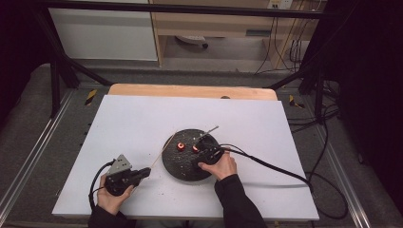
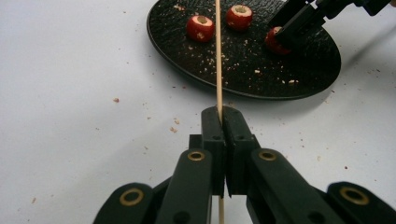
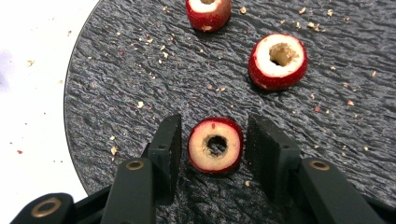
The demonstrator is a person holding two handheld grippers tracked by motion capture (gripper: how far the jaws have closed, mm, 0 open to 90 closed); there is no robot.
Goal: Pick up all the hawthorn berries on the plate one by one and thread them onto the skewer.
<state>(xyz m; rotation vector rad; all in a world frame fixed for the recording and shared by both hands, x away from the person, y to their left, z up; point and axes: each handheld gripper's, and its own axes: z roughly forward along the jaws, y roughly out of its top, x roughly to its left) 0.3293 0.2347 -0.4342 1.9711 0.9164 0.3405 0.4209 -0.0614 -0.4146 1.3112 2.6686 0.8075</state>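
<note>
Left tool [image 2: 220,122]: we see it pinching the wooden skewer [image 2: 217,56], tip aimed over the plate [image 2: 243,84], likely for threading.
Right tool [image 3: 212,140]: jaws flank a cored red fruit piece [image 3: 215,145] on the plate, not yet pressing.
Writing: none legible.

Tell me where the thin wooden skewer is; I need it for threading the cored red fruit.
The thin wooden skewer is clamped in the left gripper, left of the round black plate in the high view, its tip reaching over the plate's rim.

No legible text, label or number anywhere.
</note>
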